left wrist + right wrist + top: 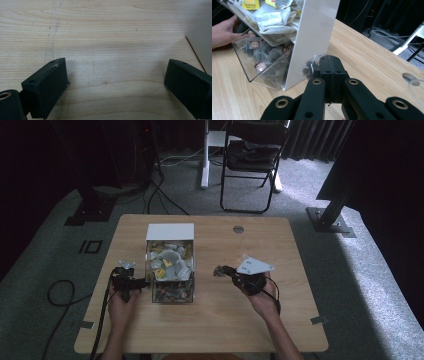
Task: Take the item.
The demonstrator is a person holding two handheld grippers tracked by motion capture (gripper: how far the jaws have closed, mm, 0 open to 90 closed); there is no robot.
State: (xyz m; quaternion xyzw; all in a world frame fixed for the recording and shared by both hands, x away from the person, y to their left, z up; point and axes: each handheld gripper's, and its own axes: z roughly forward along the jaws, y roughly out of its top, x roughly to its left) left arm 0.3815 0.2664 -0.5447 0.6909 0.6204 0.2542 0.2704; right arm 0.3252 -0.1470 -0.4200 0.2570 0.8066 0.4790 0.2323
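The right tool (pixel 329 66) has its jaws pressed together on a small clear tea bag sachet (pixel 308 66) with dark contents, held above the worktop (pixel 225 320) just beside the white end wall of the clear tea bag box (pixel 272 62). The left tool (pixel 115 80) has its jaws spread wide with nothing between them, low over bare wood at the box's other side. Judging by this, one sachet is out of the box or about to go in; I cannot tell which, and the box remains heaped with sachets. Open room lies right of the box and toward the near edge; the box wall stands close to the sachet.
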